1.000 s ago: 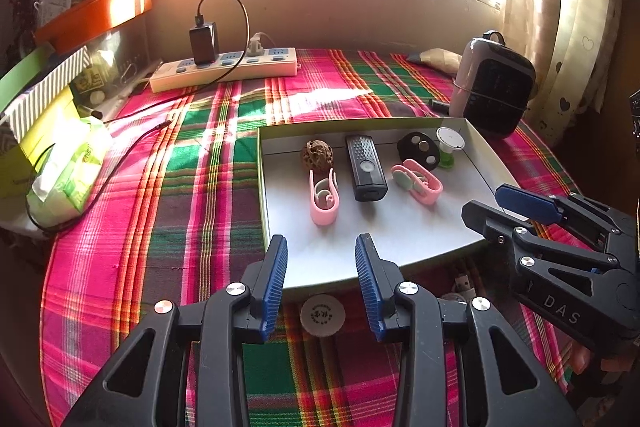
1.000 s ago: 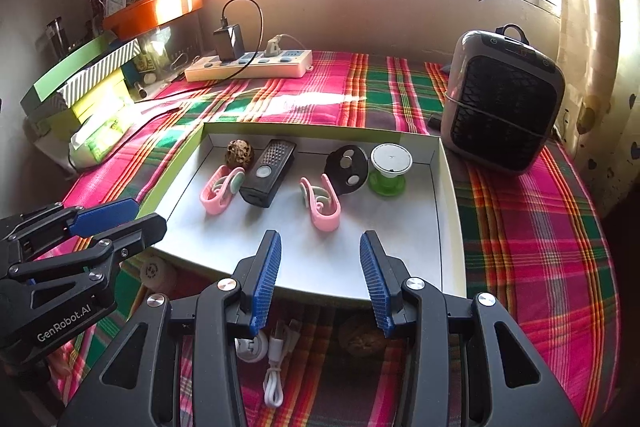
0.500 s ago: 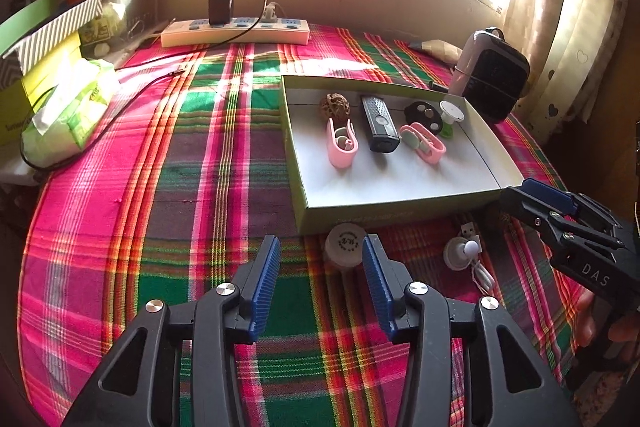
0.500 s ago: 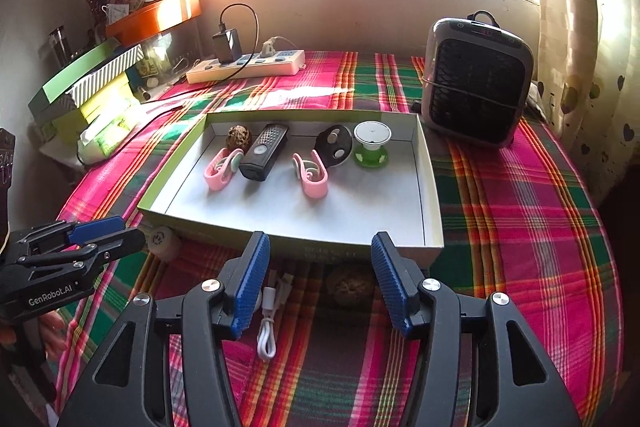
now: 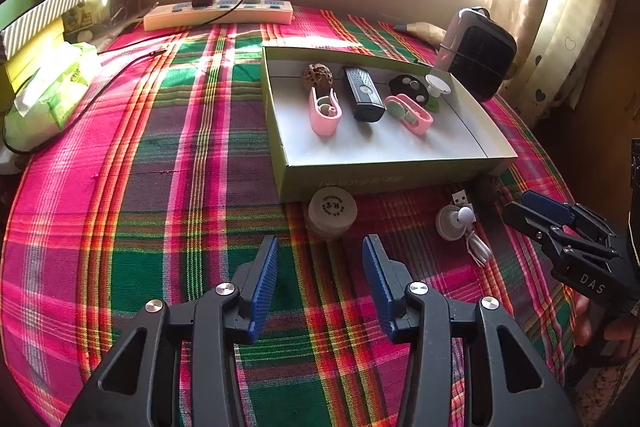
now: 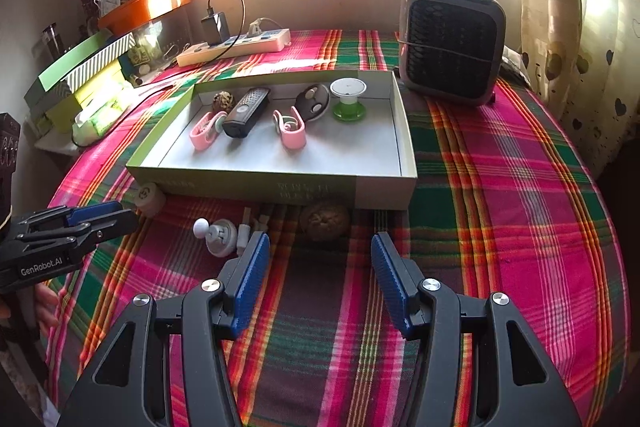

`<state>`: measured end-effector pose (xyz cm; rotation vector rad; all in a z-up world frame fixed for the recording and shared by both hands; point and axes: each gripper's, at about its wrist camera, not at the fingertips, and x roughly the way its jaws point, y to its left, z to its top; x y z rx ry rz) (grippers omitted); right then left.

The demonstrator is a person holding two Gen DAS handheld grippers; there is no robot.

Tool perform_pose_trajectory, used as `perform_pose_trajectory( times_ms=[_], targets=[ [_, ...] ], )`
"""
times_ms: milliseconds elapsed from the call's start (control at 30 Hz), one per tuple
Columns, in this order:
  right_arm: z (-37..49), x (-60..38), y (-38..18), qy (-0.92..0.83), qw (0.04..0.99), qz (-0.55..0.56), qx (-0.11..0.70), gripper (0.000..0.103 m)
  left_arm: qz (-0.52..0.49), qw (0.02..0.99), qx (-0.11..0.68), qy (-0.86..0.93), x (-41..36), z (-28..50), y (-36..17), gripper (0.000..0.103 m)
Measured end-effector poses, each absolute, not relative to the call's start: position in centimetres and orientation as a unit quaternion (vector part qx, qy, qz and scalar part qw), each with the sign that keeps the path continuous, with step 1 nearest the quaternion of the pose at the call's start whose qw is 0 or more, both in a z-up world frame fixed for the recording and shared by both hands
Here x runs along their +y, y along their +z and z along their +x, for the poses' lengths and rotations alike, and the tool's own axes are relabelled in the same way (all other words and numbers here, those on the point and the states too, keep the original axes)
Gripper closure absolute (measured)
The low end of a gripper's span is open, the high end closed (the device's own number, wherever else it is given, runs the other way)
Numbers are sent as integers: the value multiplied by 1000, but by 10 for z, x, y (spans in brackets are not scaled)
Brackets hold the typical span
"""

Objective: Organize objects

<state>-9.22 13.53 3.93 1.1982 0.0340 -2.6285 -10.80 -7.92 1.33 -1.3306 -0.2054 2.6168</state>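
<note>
A shallow green-walled box (image 5: 384,177) (image 6: 280,183) on the plaid cloth holds two pink clips (image 5: 325,111), a black remote (image 5: 362,95), a brown ball (image 5: 317,76), a black disc and a white-and-green spool (image 6: 347,99). In front of the box lie a round white puck (image 5: 332,211), a white cable with a plug (image 5: 460,223) (image 6: 220,237) and a walnut (image 6: 325,219). My left gripper (image 5: 320,279) is open and empty, just short of the puck. My right gripper (image 6: 320,275) is open and empty, just short of the walnut.
A small grey heater (image 6: 452,43) stands right of the box. A power strip with a charger (image 5: 218,13) lies at the back. Tissue pack (image 5: 48,95) and stacked boxes (image 6: 80,75) sit at the left edge.
Both grippers have pulled back from over the box towards the table's near edge. The puck, cable and walnut in front of the box are now in full view. Both stay open.
</note>
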Motion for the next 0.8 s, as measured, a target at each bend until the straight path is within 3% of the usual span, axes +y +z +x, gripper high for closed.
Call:
perform_pose_trajectory(
  times_ms=[800],
  targets=[
    [-117, 137, 24, -892, 122, 435, 24, 49, -454, 88, -61, 885, -71, -128, 10, 61]
  ],
)
